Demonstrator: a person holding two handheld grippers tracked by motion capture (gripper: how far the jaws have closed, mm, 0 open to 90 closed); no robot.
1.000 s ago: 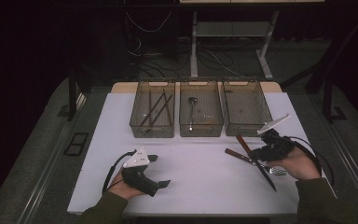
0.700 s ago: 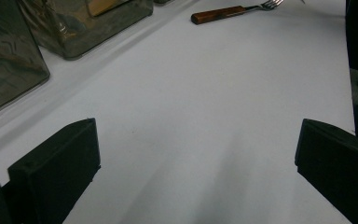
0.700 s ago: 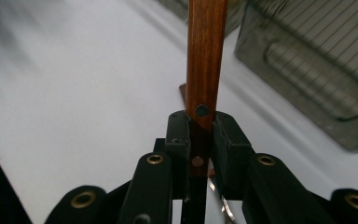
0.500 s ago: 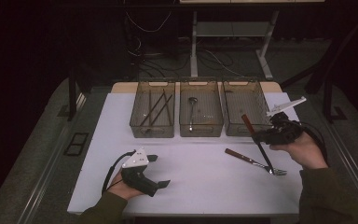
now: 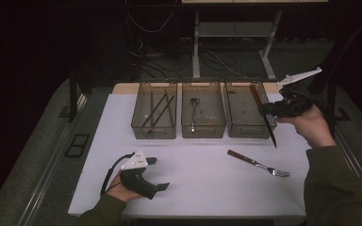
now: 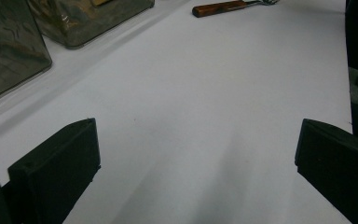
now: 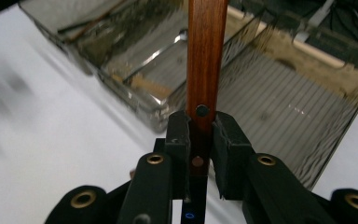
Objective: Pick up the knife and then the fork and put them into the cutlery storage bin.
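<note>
A knife (image 5: pixel 267 121) with a brown wooden handle (image 7: pixel 207 51) hangs in the air, handle up and blade down, at the front right corner of the right-hand clear bin (image 5: pixel 239 128). My right gripper (image 5: pixel 267 109) is shut on its handle (image 7: pixel 201 135), held up by a hand at the table's right side. A fork (image 5: pixel 258 164) with a wooden handle (image 6: pixel 219 7) lies flat on the white table in front of that bin. My left gripper (image 5: pixel 158 173) rests on the table at the near left, jaws wide open (image 6: pixel 198 163) over bare tabletop.
Three clear bins stand in a row at the back of the table: the left bin (image 5: pixel 153 130) holds several dark sticks, the middle bin (image 5: pixel 202 131) a spoon, the right one looks bare inside (image 7: pixel 279 98). White tabletop (image 5: pixel 202 188) stretches between the grippers.
My right gripper has lifted the knife off the table beside the fork and carried it up and back to the right bin. The left gripper has stayed put.
</note>
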